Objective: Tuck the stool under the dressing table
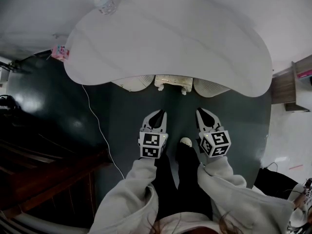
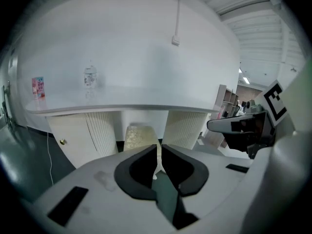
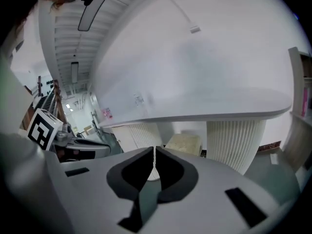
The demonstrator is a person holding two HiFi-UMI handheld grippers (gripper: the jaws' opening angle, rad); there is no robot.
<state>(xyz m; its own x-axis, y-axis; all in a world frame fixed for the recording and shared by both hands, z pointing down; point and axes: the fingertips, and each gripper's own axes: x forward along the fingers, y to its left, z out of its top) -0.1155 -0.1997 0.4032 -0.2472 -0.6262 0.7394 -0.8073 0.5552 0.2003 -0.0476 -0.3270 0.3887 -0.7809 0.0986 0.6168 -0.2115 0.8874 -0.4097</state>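
The stool [image 1: 171,83], cream with a textured seat, stands under the white dressing table [image 1: 170,38], between its two ribbed pedestals; only its front edge shows from above. It appears beyond the jaws in the left gripper view [image 2: 139,135] and the right gripper view [image 3: 184,143]. My left gripper [image 1: 157,116] and right gripper [image 1: 204,113] hang side by side over the dark floor, short of the stool and apart from it. Both are shut with nothing between the jaws, as the left gripper [image 2: 159,147] and right gripper [image 3: 154,150] show in their own views.
A clear bottle [image 1: 104,2] and a pink box [image 1: 60,52] sit at the tabletop's left end. A white cable [image 1: 100,130] runs across the floor at the left, near dark wooden furniture [image 1: 44,174]. A shelf unit [image 1: 292,84] stands at the right. The person's shoe [image 1: 185,141] is between the grippers.
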